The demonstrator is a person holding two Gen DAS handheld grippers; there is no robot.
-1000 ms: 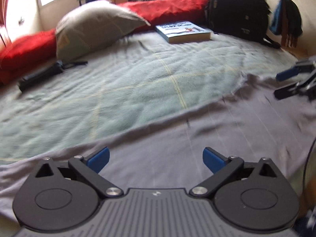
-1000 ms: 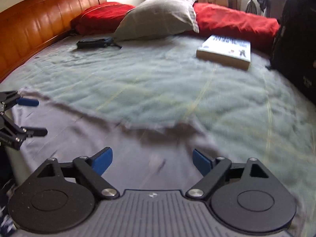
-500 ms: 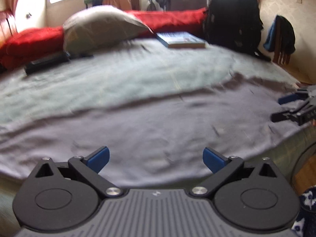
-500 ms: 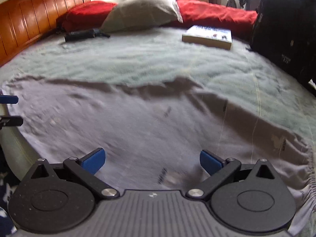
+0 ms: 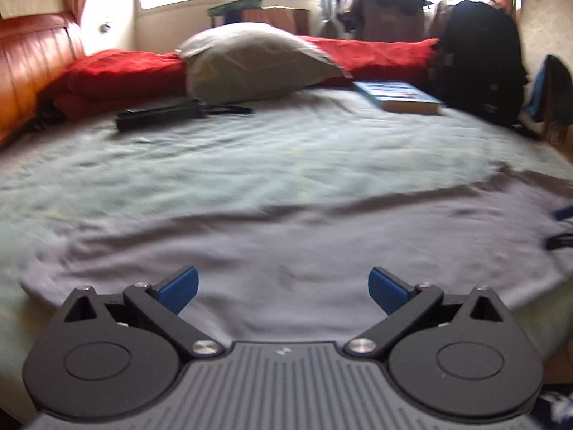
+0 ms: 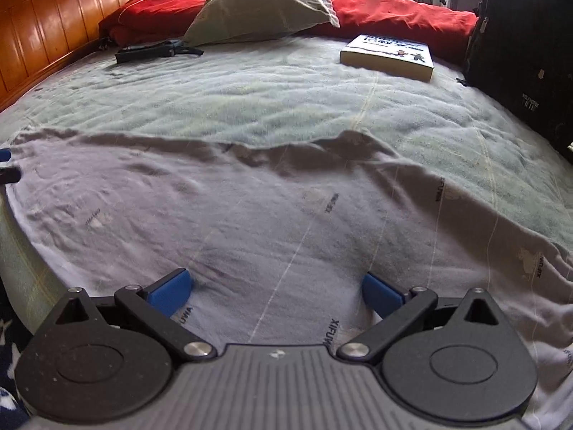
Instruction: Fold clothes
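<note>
A grey garment (image 5: 322, 243) with small printed logos lies spread flat across the near part of the bed; it also fills the near half of the right wrist view (image 6: 250, 215). My left gripper (image 5: 283, 288) is open and empty, low over the garment's near edge. My right gripper (image 6: 275, 292) is open and empty over the garment's near edge further right. The right gripper's tips show at the right edge of the left wrist view (image 5: 562, 227); the left gripper's tips show at the left edge of the right wrist view (image 6: 7, 165).
The pale green bed cover (image 6: 286, 100) lies beyond the garment. A book (image 6: 388, 55), a grey pillow (image 6: 261, 7), red bedding (image 6: 394, 10), a dark object (image 6: 150, 52) and a black backpack (image 6: 526, 46) sit at the back. The wooden headboard (image 6: 46, 28) is at left.
Both grippers have pulled back toward the near bed edge and stayed open. The garment now lies flatter and more spread out. The left view has swung left.
</note>
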